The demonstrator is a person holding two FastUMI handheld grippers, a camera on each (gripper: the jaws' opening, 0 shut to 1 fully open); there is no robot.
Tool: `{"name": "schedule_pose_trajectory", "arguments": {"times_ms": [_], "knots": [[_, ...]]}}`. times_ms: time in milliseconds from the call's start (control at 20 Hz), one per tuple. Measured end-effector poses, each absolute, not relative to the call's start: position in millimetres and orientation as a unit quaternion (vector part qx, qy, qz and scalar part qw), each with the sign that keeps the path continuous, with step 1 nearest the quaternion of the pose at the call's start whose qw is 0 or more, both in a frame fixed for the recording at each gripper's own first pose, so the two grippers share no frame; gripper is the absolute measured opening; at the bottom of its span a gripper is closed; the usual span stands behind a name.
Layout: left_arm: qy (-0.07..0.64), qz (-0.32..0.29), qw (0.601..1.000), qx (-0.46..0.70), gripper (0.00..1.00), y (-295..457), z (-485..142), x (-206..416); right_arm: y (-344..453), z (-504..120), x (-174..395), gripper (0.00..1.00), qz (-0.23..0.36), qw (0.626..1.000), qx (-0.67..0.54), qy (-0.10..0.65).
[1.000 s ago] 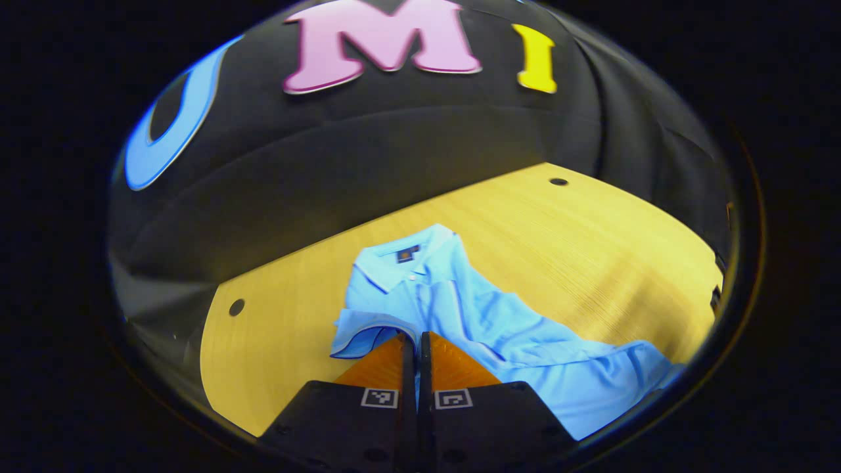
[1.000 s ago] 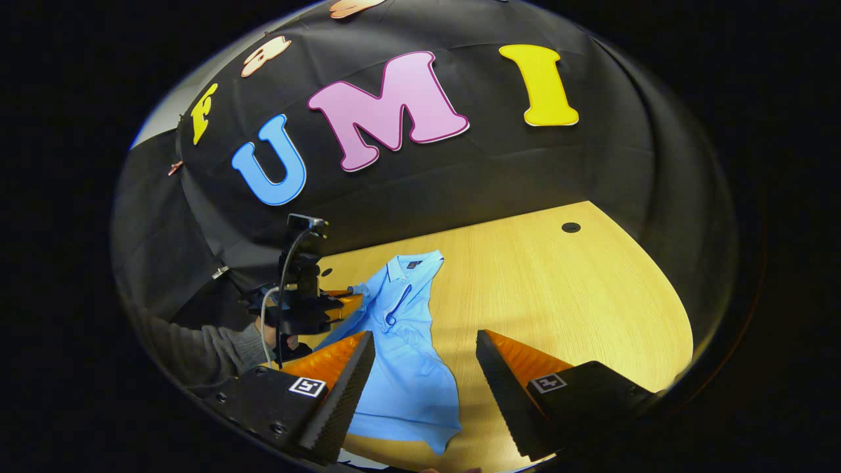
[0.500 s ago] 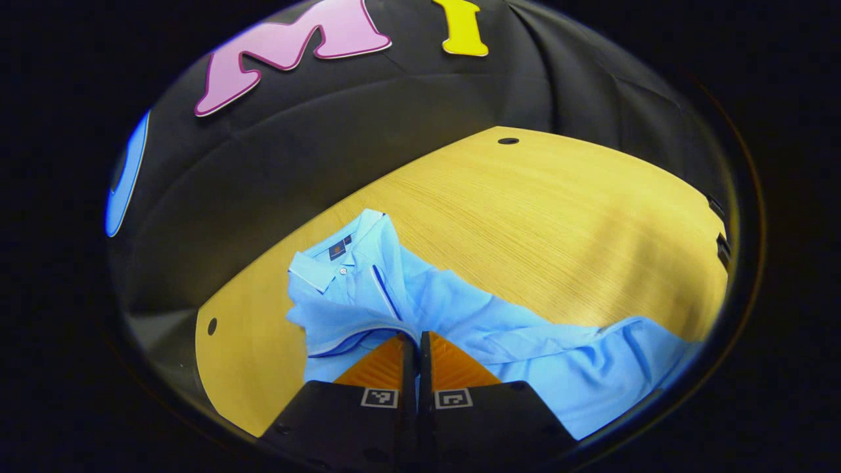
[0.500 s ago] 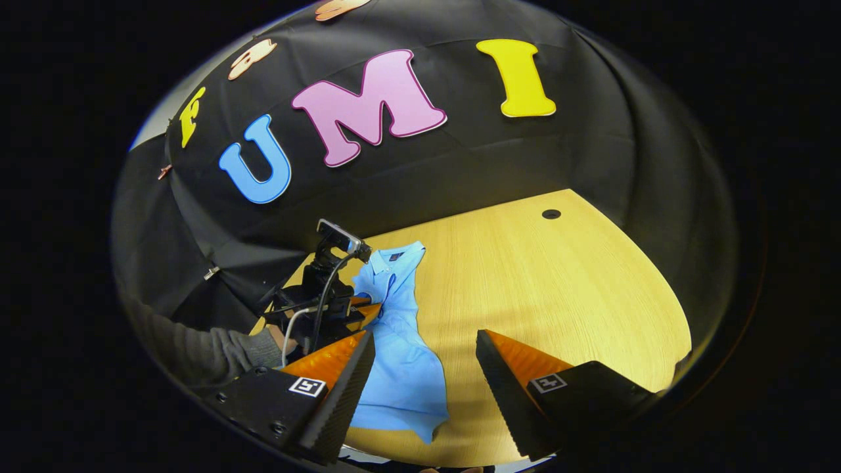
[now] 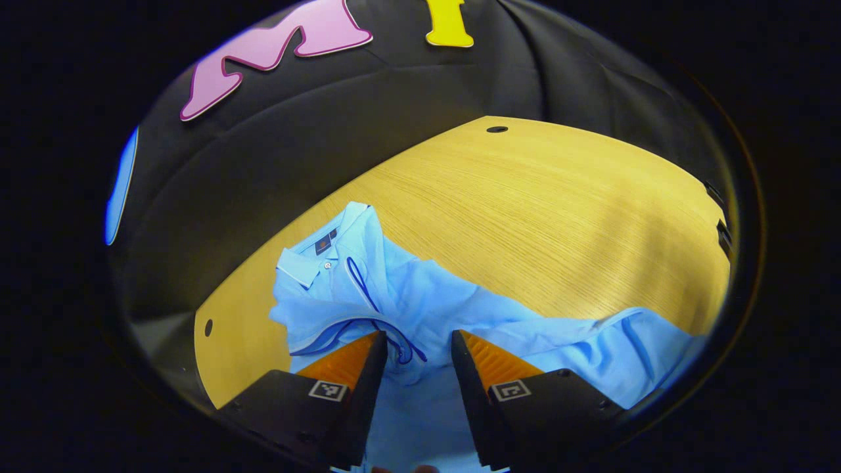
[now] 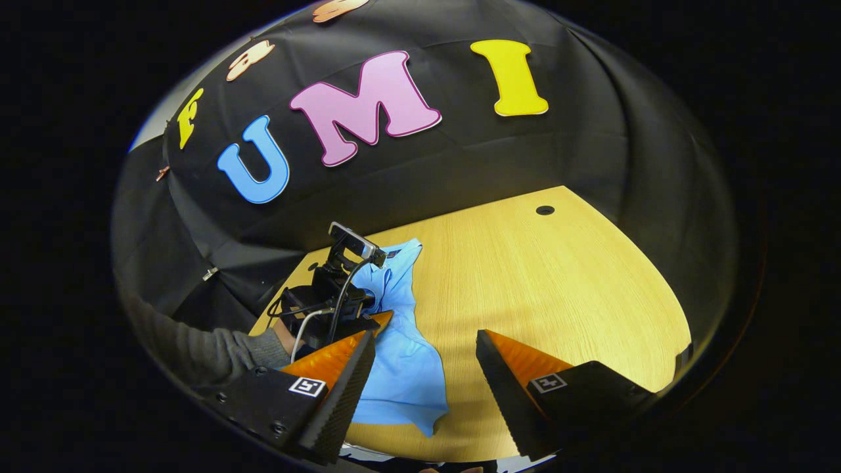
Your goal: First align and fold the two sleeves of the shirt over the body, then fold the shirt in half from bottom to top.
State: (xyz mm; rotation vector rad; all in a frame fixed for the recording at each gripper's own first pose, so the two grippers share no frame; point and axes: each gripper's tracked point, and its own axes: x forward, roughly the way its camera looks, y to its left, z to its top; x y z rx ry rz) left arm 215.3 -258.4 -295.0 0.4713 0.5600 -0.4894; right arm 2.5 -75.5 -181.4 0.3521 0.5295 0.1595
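The pale wooden surface (image 5: 558, 197) spans both views, with a small dark round hole (image 5: 497, 129) near its far edge and another hole (image 5: 208, 327) at its left end in the left gripper view. The booth's black cloth wall (image 6: 591, 151) rises behind it.

The light blue shirt (image 5: 460, 315) lies rumpled on the left part of the surface, collar at the far end and hem toward the near edge. In the left gripper view its collar (image 5: 309, 256) sits open with a dark tag inside and a small white button below it. One sleeve (image 5: 328, 325), edged with a dark blue trim line, is folded in over the chest. The body of the shirt stretches away to the right in soft ridges. In the right gripper view the shirt (image 6: 407, 368) runs from the far left of the surface down to a pointed corner near the front edge.

The left gripper (image 5: 412, 341) hovers low over the folded sleeve, its jaws apart with blue cloth showing in the gap; neither finger presses on the fabric. In the right gripper view this left gripper (image 6: 335, 305) shows over the collar end of the shirt, held by a hand with a grey sleeve (image 6: 197, 351) behind it.

The right gripper (image 6: 426, 341) is held near the front of the surface, jaws wide apart and gripping nothing, with the shirt's lower part beside its left finger.
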Motion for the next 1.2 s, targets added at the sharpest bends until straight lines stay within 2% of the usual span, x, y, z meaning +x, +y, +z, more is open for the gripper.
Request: {"name": "schedule_pose_trajectory", "arguments": {"times_ms": [100,250,300,600,850,1200], "knots": [[0.269,-0.237,0.906,0.224,0.74,-258.8,-292.6,214.2,-75.3,-180.3,2.3,0.97,0.078,0.947,0.174,0.26],[0.264,-0.236,0.909,0.219,0.95,-257.8,-288.0,211.3,-75.0,-180.3,-0.9,0.97,0.076,0.947,0.174,0.26],[0.26,-0.231,0.911,0.22,0.98,-254.6,-283.9,210.9,-74.9,-179.2,-2.7,0.97,0.076,0.947,0.174,0.26],[0.23,-0.204,0.933,0.187,0.99,-223.4,-244.1,189.9,-65.5,-186.0,-16.3,0.97,0.08,0.947,0.16,0.268],[0.218,-0.162,0.953,0.131,0.99,-152.1,-210.8,129.9,-53.6,-217.7,-39.1,0.97,0.078,0.944,0.117,0.3],[0.286,-0.117,0.943,0.119,0.98,-51.4,-259.8,28.1,-28.9,-286.4,-71.9,0.98,0.086,0.928,0.035,0.361]]}}
